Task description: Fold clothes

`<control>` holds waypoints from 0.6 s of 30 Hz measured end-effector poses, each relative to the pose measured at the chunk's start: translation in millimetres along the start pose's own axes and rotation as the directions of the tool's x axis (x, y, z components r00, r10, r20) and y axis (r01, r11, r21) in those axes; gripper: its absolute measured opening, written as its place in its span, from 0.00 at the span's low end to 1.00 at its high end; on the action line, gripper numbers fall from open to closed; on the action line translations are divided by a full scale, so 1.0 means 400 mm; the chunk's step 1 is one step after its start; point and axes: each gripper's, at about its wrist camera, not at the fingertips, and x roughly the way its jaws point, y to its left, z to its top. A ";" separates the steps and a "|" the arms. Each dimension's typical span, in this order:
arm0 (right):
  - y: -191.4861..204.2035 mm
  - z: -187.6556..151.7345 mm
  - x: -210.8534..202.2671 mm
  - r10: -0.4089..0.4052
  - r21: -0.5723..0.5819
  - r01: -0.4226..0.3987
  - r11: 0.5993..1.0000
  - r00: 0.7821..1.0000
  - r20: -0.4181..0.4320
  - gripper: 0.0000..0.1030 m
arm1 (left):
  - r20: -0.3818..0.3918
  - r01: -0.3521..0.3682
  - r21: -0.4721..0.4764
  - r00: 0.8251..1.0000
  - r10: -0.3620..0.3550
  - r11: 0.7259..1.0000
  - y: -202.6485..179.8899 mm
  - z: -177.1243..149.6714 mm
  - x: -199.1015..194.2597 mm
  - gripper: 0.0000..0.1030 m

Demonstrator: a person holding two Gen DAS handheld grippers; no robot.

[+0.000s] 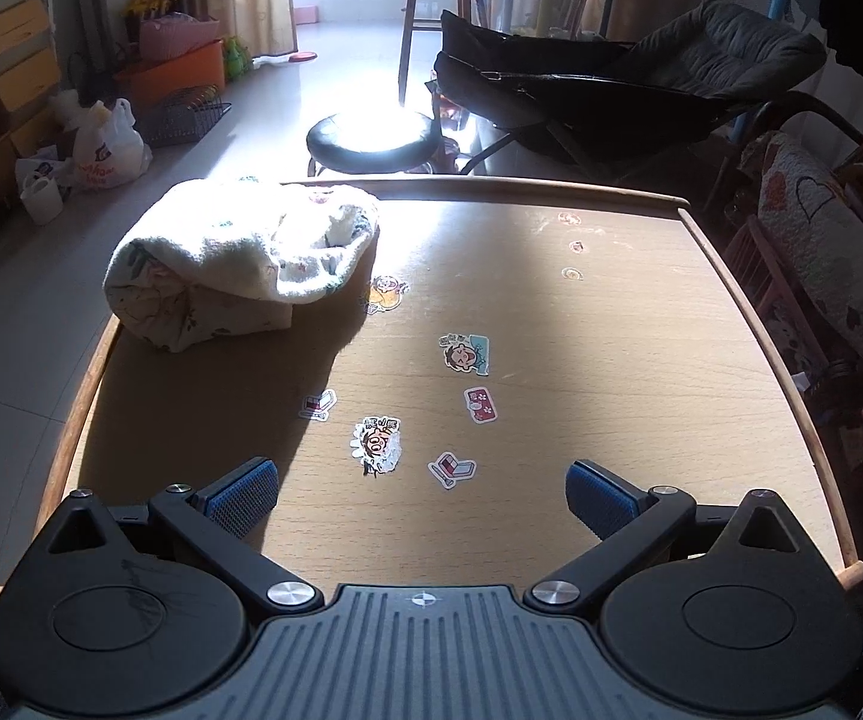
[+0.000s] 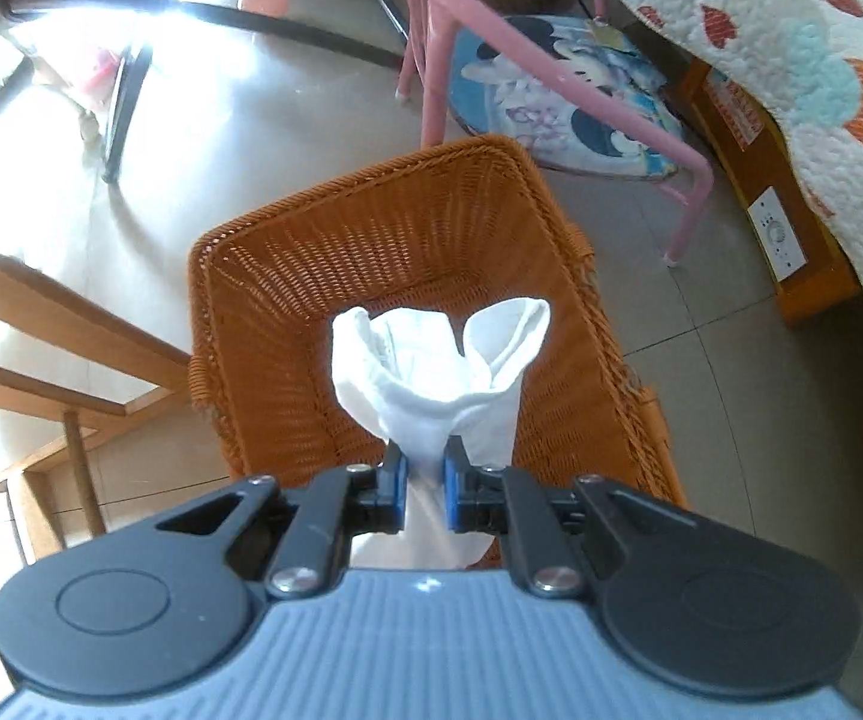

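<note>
My right gripper (image 2: 425,483) is clamping a white garment (image 2: 440,372) bunched between its blue pads. The cloth is hanging straight ahead of the claw, its long axis running away from the camera, over the orange wicker basket (image 2: 287,276) at frame centre. Can't tell if the cloth's far end is touching the basket floor.

My left gripper (image 1: 422,489) is sitting released, fingers spread wide with nothing between them, low over the near edge of the wooden table (image 1: 581,360). A folded patterned bundle (image 1: 239,264) is lying upper left of that frame, on the table's far left corner, well apart from the claw.

Key relation, as I judge it: the garment is in the right claw, off the table beside it, so the right is the nearer arm. The cloth needs to come across onto the bare stickered middle of the tabletop, where the left claw can take a second edge.

Right view is showing the grasp and the basket, only a table edge at its left. Left view is showing the tabletop and bundle; the white garment isn't in it, just a dark rig at right edge.
</note>
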 end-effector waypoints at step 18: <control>0.008 -0.094 -0.246 0.088 0.002 -0.089 0.996 0.987 0.135 0.03 | 0.014 0.040 -0.043 0.999 -0.040 0.998 0.020 -0.030 -0.138 1.00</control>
